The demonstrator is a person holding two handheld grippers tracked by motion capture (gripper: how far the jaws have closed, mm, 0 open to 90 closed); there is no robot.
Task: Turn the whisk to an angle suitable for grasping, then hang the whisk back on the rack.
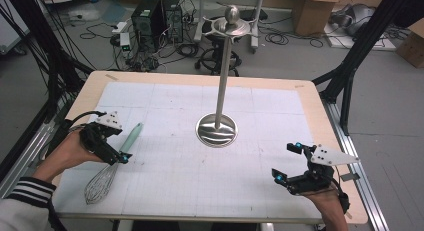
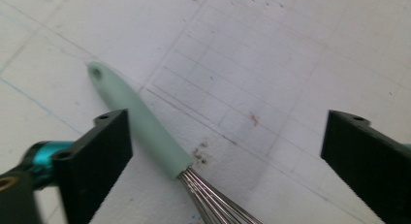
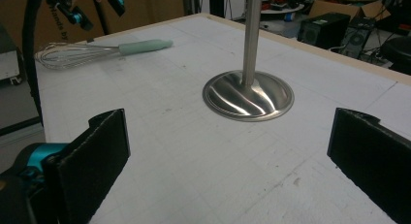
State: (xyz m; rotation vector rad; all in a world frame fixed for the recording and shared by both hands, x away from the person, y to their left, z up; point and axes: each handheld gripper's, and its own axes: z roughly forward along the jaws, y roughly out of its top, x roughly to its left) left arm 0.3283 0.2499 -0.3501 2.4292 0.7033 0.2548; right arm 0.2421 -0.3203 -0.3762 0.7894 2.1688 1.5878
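A whisk with a mint-green handle [image 1: 131,137] and steel wires [image 1: 101,184] lies flat on the white gridded mat at the left. My left gripper [image 1: 119,143] hovers over the handle, open. In the left gripper view the handle [image 2: 140,122] lies close to the left jaw, inside the wide gap of that gripper [image 2: 228,156], not clamped. A steel stand [image 1: 216,129] with a round base, a tall pole and a hooked top stands mid-table. My right gripper [image 1: 286,161] is open at the front right, empty, facing the stand's base [image 3: 248,95]. In the right gripper view [image 3: 228,161] the whisk [image 3: 97,52] lies far left.
The white mat [image 1: 200,181] covers most of the wooden table [image 1: 327,136]. Beyond the far edge are computer towers [image 1: 157,16], cables, a stool and cardboard boxes. Black frame legs [image 1: 350,66] stand at the right.
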